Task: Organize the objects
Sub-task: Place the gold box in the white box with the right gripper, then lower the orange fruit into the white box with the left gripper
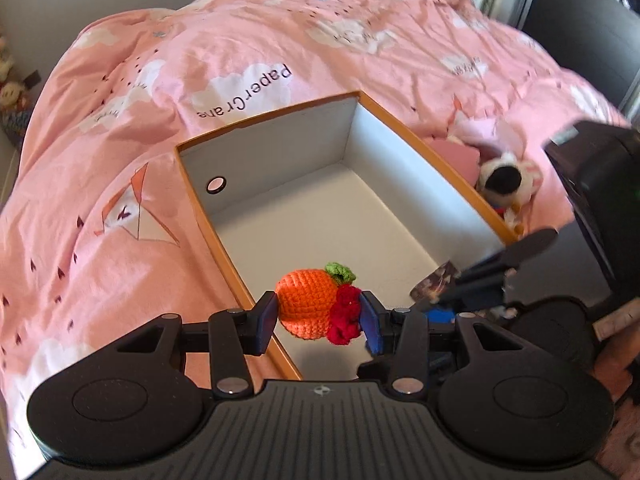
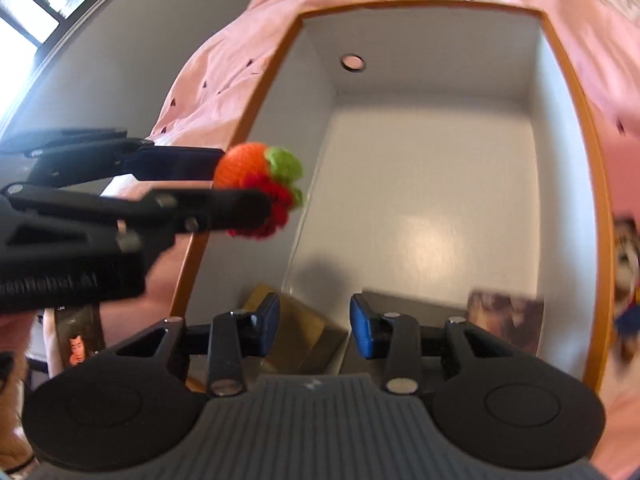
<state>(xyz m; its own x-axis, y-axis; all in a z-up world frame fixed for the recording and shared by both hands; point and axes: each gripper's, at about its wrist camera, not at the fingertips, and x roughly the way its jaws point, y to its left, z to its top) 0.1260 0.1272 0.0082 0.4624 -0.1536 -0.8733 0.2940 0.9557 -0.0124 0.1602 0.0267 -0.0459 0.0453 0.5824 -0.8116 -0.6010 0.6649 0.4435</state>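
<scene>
My left gripper [image 1: 318, 316] is closed down on something, its two blue pads [image 1: 266, 318] pressing in from either side so the jaws stand only as far apart as their load allows. In the right wrist view I see that same gripper [image 2: 240, 184] reaching in from the left, held roughly level, fingers pointing right. My right gripper [image 2: 314, 330] holds nothing: its jaws stand parted with a clear gap between the blue pads [image 2: 362, 332], pointing forward and downward. From the left wrist view, the right gripper [image 1: 496, 270] sits just to the right, blurred.
</scene>
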